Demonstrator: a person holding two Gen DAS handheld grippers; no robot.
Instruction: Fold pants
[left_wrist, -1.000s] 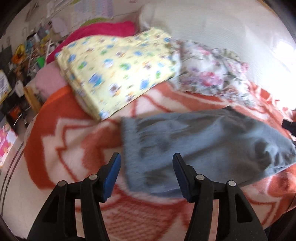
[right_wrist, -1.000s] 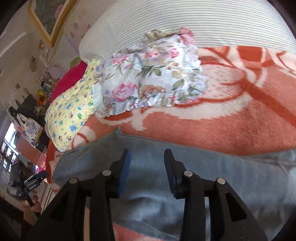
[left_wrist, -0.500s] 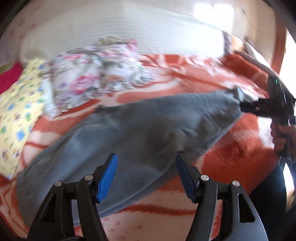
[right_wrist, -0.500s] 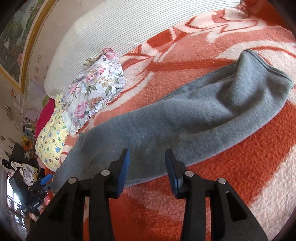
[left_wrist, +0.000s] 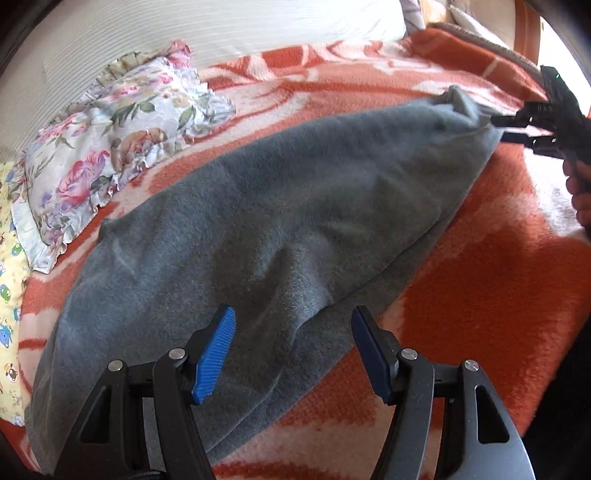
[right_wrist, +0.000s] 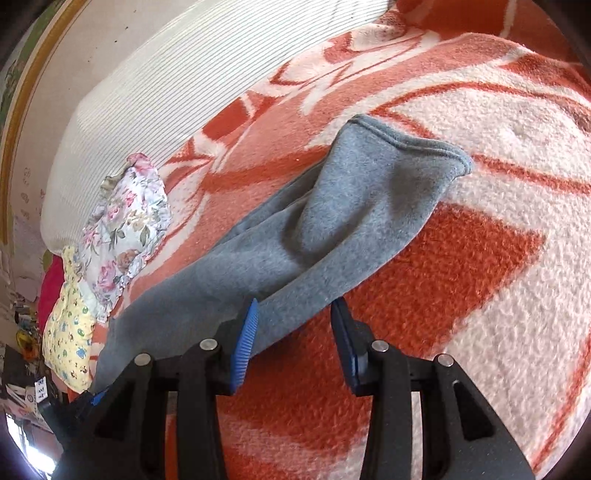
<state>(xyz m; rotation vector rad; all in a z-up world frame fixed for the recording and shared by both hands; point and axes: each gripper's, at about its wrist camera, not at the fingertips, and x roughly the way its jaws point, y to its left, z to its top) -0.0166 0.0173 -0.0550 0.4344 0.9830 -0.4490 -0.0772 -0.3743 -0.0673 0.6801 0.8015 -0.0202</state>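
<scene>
Orange-and-cream fleece blanket (left_wrist: 480, 277) covers the bed, with a white ribbed bedspread (right_wrist: 177, 81) rising behind it. Across the blanket lie the grey pants (left_wrist: 258, 206), stretched out long with the two legs stacked one on the other, the upper leg slightly offset so the lower leg's edge shows along the near side; a shallow crease runs through the middle. In the right wrist view the hemmed end (right_wrist: 402, 144) of the pants lies flat on the blanket. Beside the pants' far edge sits a floral pillow (left_wrist: 110, 144), and next to it a yellow printed cloth (right_wrist: 70, 332). The left claw (left_wrist: 291, 350) stands wide apart above the pants' near edge, holding nothing. The right claw (right_wrist: 293, 343) is also parted, straddling the pants' near edge without gripping.
</scene>
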